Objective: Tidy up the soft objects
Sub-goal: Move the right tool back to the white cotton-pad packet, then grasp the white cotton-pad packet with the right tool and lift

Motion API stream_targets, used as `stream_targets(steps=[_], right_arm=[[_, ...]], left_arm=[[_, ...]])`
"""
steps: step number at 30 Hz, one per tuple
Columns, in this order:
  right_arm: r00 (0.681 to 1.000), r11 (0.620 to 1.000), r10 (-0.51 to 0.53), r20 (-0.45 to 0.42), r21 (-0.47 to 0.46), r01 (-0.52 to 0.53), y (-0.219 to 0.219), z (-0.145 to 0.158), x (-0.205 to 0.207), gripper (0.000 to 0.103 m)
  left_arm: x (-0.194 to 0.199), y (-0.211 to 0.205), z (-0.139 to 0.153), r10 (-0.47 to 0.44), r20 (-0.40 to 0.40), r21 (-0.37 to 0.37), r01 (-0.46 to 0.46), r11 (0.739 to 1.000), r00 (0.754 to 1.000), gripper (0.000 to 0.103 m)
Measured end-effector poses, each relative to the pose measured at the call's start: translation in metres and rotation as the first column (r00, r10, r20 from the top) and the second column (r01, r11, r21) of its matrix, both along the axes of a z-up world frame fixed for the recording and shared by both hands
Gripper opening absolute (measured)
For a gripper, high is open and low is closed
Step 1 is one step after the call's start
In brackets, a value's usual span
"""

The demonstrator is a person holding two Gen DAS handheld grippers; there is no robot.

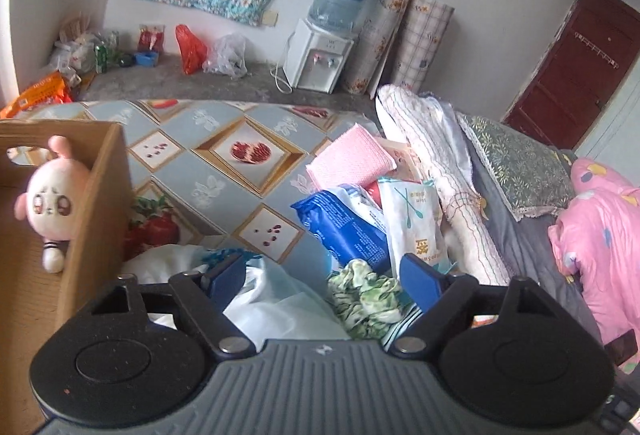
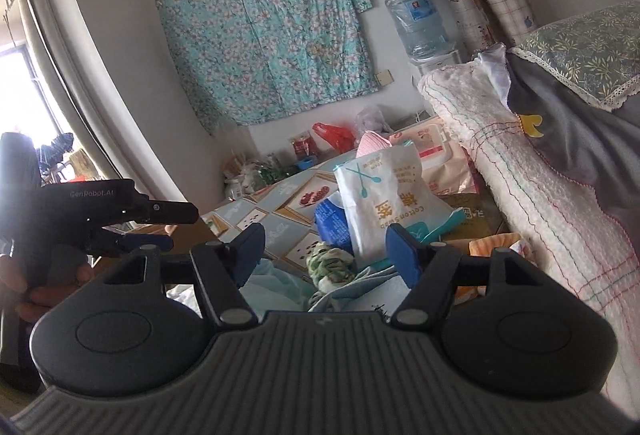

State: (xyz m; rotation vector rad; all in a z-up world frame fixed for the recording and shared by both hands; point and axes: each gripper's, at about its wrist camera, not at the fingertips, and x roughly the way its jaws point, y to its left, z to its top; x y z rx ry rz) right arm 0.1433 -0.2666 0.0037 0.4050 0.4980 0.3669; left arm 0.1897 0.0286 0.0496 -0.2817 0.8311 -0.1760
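A pile of soft things lies on the fruit-patterned table (image 1: pixel 224 139). It holds a pink cloth (image 1: pixel 348 159), a blue packet (image 1: pixel 344 227), a white cotton-swab bag (image 1: pixel 416 219) (image 2: pixel 380 195) and a green-and-white scrunchie (image 1: pixel 364 299) (image 2: pixel 330 263). My left gripper (image 1: pixel 324 275) hovers open over a pale plastic bag (image 1: pixel 272 299) and the scrunchie, gripping nothing. My right gripper (image 2: pixel 326 253) is open too, facing the scrunchie and the swab bag without touching them. A pink plush rabbit (image 1: pixel 52 195) sits inside the cardboard box (image 1: pixel 96 203) at left. In the right wrist view the left gripper (image 2: pixel 182 227) shows at far left in a hand.
A rolled white blanket (image 1: pixel 436 171) (image 2: pixel 520 163) borders the pile on the right, with a green pillow (image 1: pixel 516 167) and pink quilt (image 1: pixel 600 235) beyond. A water dispenser (image 1: pixel 320 55), plastic bags and rolled mats stand along the far wall. A dark red door (image 1: pixel 572 67) is at right.
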Motion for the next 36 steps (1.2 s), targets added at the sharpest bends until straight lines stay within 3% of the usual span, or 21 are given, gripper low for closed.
stream_targets(steps=[5, 11, 13, 15, 19, 24, 31, 36], right_arm=[[0.999, 0.997, -0.037, -0.015, 0.063, 0.038, -0.024, -0.014, 0.054, 0.069], [0.991, 0.961, 0.010, -0.132, 0.275, 0.027, -0.057, -0.045, 0.130, 0.069], [0.986, 0.959, 0.024, -0.165, 0.283, 0.024, -0.054, -0.056, 0.148, 0.069], [0.980, 0.958, 0.032, -0.197, 0.286, 0.026, -0.052, -0.067, 0.164, 0.069], [0.968, 0.948, 0.057, -0.243, 0.317, 0.024, -0.050, -0.091, 0.188, 0.069], [0.960, 0.922, 0.103, -0.259, 0.388, 0.006, -0.049, -0.110, 0.202, 0.068], [0.971, 0.925, 0.087, -0.224, 0.380, 0.005, -0.047, -0.107, 0.192, 0.044], [0.979, 0.925, 0.080, -0.186, 0.380, -0.004, -0.047, -0.092, 0.181, 0.036]], left_arm=[[0.029, -0.027, -0.014, -0.076, -0.023, -0.017, 0.076, 0.997, 0.997, 0.069], [0.052, -0.074, -0.030, -0.245, -0.027, 0.059, 0.246, 0.968, 0.969, 0.056], [0.060, -0.086, -0.036, -0.280, -0.045, 0.069, 0.283, 0.957, 0.959, 0.055], [0.067, -0.095, -0.042, -0.303, -0.060, 0.076, 0.307, 0.949, 0.951, 0.047], [0.082, -0.103, -0.054, -0.306, -0.103, 0.078, 0.315, 0.946, 0.946, 0.046], [0.097, -0.103, -0.068, -0.289, -0.136, 0.057, 0.299, 0.953, 0.948, 0.041], [0.103, -0.100, -0.069, -0.274, -0.111, 0.018, 0.278, 0.960, 0.955, 0.026], [0.096, -0.097, -0.062, -0.275, -0.087, -0.010, 0.275, 0.961, 0.958, 0.023]])
